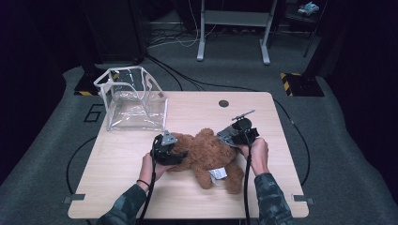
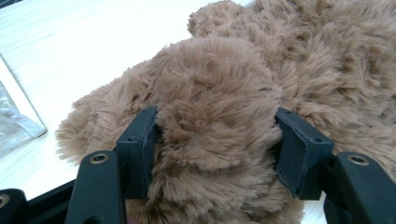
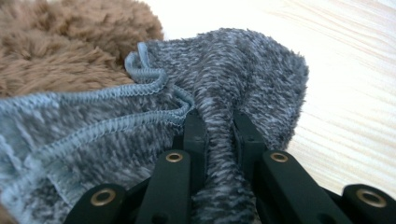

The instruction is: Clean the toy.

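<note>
A brown plush teddy bear (image 1: 206,157) lies on the wooden table (image 1: 117,187) near its front middle, with a white tag (image 1: 217,174) on it. My left gripper (image 1: 179,155) is at the bear's left side. In the left gripper view its jaws press into a thick furry limb of the bear (image 2: 219,116), so the left gripper (image 2: 217,144) is shut on it. At the bear's upper right, my right gripper (image 1: 227,138) pinches a fold of grey knitted cloth (image 3: 233,70) tightly, and the cloth lies against the bear's fur (image 3: 60,42).
A clear plastic bag (image 1: 133,98) with white edging stands open at the table's back left. A round cable hole (image 1: 223,103) sits near the back edge. Cables trail from both grippers toward the person. Bare tabletop lies to the left and right of the bear.
</note>
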`<state>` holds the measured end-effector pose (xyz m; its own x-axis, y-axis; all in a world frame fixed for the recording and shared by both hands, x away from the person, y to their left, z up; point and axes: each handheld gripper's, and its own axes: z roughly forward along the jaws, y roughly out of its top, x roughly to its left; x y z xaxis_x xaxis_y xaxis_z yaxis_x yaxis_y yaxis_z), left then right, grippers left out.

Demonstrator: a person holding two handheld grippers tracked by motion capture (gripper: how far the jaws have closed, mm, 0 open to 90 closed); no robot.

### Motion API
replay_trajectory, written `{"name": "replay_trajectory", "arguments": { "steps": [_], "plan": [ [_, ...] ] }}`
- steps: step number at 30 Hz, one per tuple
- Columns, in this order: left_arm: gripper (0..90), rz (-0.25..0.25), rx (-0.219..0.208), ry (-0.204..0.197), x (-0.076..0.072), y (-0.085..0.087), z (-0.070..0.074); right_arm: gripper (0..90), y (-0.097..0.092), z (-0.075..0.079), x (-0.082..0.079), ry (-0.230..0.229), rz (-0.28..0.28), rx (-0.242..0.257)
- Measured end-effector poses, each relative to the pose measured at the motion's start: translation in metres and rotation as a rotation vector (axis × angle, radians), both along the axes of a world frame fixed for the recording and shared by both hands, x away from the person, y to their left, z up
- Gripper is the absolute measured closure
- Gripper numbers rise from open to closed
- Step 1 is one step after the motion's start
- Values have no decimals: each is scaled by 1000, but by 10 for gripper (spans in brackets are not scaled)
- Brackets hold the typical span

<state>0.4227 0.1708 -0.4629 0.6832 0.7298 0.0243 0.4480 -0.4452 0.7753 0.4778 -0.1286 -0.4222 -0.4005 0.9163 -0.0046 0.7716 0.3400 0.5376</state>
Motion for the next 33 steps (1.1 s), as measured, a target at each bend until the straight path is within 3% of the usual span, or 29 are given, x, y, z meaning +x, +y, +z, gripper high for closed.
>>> {"name": "replay_trajectory", "arguments": {
  "steps": [4, 9, 14, 18, 20, 23, 28, 33],
  "plan": [
    [376, 5, -2, 14, 0, -1, 2, 795, 3, 24, -8, -70, 5, 87],
    [375, 5, 0, 8, 0, -2, 2, 794, 36, 49, -15, -139, 121, 133],
    [375, 11, 1, 10, 0, -3, 3, 789, 77, 41, -16, -123, 212, 163],
    [375, 14, 1, 11, 1, -3, 3, 790, 99, 23, -18, -102, 251, 112],
    [376, 12, -6, 15, 1, -2, 3, 792, 98, 17, -19, -102, 252, 81],
    [377, 15, -9, 17, 1, -3, 3, 793, 84, 15, -19, -98, 224, 91],
    [379, 17, -10, 19, 1, -2, 3, 795, 56, 16, -20, -121, 148, 56],
    [379, 22, -17, 17, 2, -2, 3, 796, 20, 8, -18, -102, 55, 74]
  ]
}}
